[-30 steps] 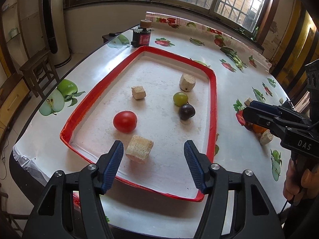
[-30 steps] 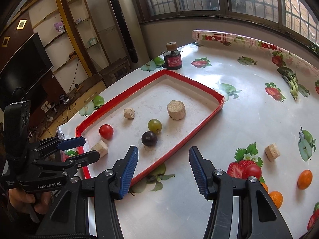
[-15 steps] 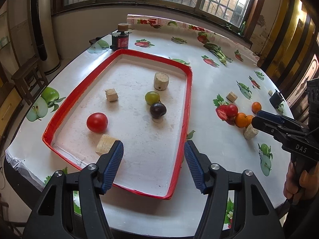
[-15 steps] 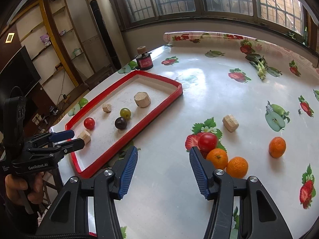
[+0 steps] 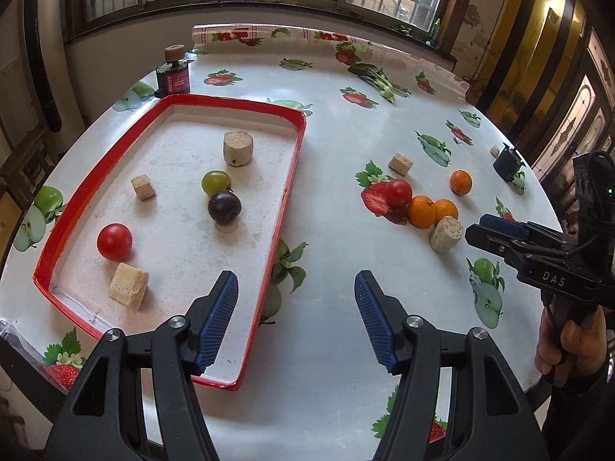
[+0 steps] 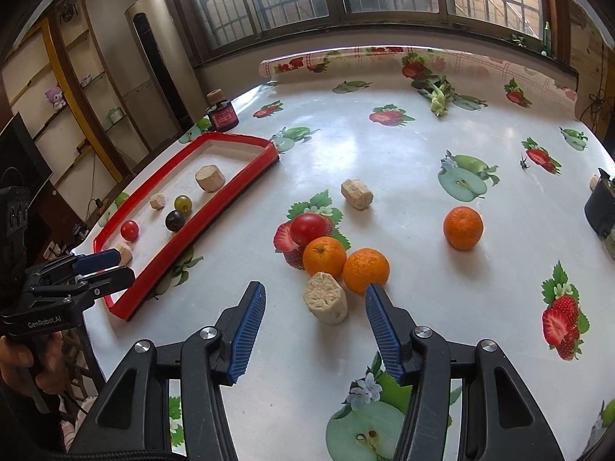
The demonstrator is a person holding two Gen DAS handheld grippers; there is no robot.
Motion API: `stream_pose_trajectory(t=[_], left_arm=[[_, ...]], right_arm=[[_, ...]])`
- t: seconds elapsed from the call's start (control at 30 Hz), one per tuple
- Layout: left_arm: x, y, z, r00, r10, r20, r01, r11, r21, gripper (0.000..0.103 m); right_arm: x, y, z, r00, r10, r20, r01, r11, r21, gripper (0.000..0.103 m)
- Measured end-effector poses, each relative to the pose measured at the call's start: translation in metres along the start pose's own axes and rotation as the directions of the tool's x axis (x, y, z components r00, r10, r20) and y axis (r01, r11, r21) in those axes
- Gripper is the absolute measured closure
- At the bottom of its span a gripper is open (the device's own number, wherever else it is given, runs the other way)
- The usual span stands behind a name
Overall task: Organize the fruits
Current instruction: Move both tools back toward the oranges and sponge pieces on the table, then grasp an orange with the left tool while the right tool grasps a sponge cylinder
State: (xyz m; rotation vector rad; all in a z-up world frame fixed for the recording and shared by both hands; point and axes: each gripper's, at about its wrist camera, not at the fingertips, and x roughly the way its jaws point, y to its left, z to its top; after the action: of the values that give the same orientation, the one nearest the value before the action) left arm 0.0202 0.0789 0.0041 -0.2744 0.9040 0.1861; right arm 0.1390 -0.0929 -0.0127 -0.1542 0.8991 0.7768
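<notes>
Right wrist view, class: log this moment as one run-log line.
right tongs: open, empty | ahead: cork block, two oranges | red tray: three fruits | left tongs: open

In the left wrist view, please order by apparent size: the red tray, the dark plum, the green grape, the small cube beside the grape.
1. red tray
2. dark plum
3. green grape
4. small cube, close to the grape, so this order is unsure.

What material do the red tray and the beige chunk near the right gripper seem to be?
Red tray: probably plastic or coated metal, with a smooth, slightly glossy rim. Beige chunk: looks like porous, crumbly pressed fibre or cork, matte with a rough grainy face; uncertain.
</notes>
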Motion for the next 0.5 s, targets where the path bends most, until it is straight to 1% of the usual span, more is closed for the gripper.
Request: stream_pose_trajectory(t=[0.23,0.37,0.5], left_arm=[[0.009,-0.014,0.004,1.000,-0.011,-0.013,0.011,1.000,0.023,0.041],[0.017,-0.019,0.008,0.999,-0.019,-0.029,0.020,0.999,0.026,0.041],[0.027,-0.029,0.017,0.999,-0.038,-0.036,0.039,0.998,0.038,0.041]], right_arm=[[0.011,-0.015,-0.008,1.000,-0.010,-0.029,0.011,1.000,0.021,0.047],[0.019,-0.010,-0.011,0.999,0.009,-0.046,-0.009,1.000,0.003,0.047],[0.035,-0.002,-0.009,0.997,0.031,-0.071,-0.032,0.999,-0.014,0.049]])
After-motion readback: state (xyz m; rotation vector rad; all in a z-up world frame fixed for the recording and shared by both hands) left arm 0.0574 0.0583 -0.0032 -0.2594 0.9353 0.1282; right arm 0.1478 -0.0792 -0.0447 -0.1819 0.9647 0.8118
